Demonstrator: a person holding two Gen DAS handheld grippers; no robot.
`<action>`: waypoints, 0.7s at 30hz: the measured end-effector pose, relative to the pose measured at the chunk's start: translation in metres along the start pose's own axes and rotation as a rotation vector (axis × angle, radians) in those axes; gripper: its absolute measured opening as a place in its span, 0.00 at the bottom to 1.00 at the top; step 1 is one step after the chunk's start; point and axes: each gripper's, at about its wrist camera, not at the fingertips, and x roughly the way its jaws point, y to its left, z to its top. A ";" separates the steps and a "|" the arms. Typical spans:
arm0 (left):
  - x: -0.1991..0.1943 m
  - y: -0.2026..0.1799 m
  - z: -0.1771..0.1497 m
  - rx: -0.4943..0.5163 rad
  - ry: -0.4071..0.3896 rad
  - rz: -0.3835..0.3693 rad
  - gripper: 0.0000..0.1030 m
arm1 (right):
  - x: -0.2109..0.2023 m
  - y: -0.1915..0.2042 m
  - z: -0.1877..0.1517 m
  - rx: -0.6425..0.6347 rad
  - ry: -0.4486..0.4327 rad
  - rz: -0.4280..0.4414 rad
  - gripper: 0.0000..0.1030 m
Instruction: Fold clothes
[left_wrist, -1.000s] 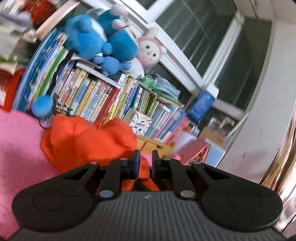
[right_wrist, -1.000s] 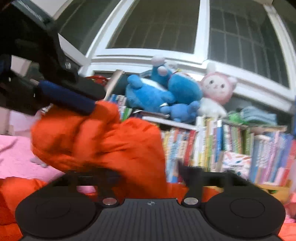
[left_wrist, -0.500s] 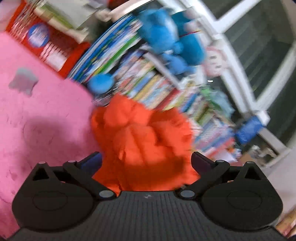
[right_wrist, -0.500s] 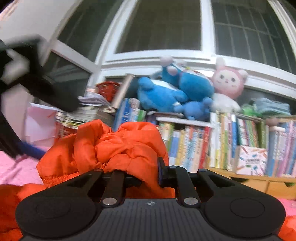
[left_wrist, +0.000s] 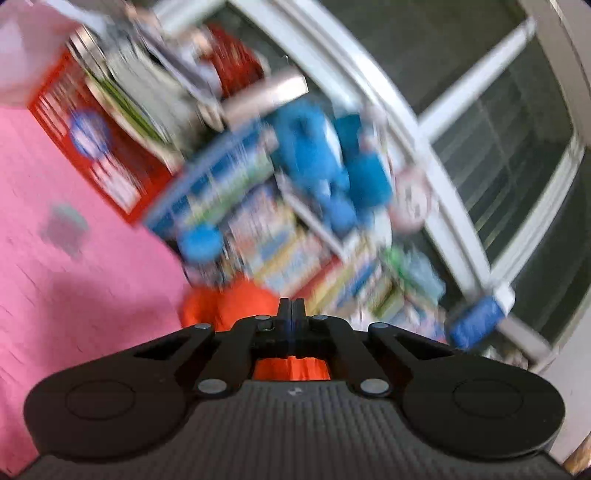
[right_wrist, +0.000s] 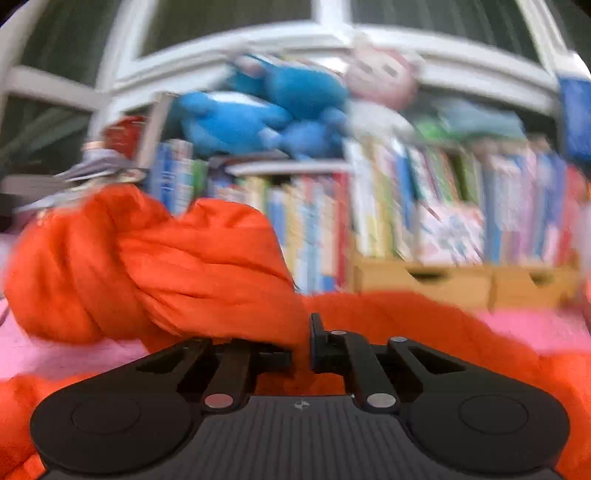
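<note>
Both claws are seen closed. On the left claw (left_wrist: 291, 314) the jaws are pressed together, and whether any cloth is caught between them cannot be told through the blur. The right claw (right_wrist: 301, 339) is clamped on the orange garment (right_wrist: 166, 273), which is bunched into a twisted lump just ahead and to its left, with more trailing below over the pink bed cover (left_wrist: 55, 277). No flat, squared fold is shown anywhere; by that, spreading and folding are judged still to be done.

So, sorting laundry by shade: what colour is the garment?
Bright orange garment, clearest in the right wrist view.
</note>
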 end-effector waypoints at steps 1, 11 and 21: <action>-0.004 0.002 0.004 0.028 0.003 0.025 0.00 | -0.001 0.000 0.000 0.004 -0.004 0.007 0.10; 0.058 -0.019 -0.027 0.068 0.189 0.013 0.96 | -0.010 -0.002 -0.001 0.023 -0.051 0.081 0.11; 0.096 -0.032 -0.047 0.310 0.240 0.211 0.15 | -0.003 -0.005 0.003 0.043 -0.014 0.012 0.11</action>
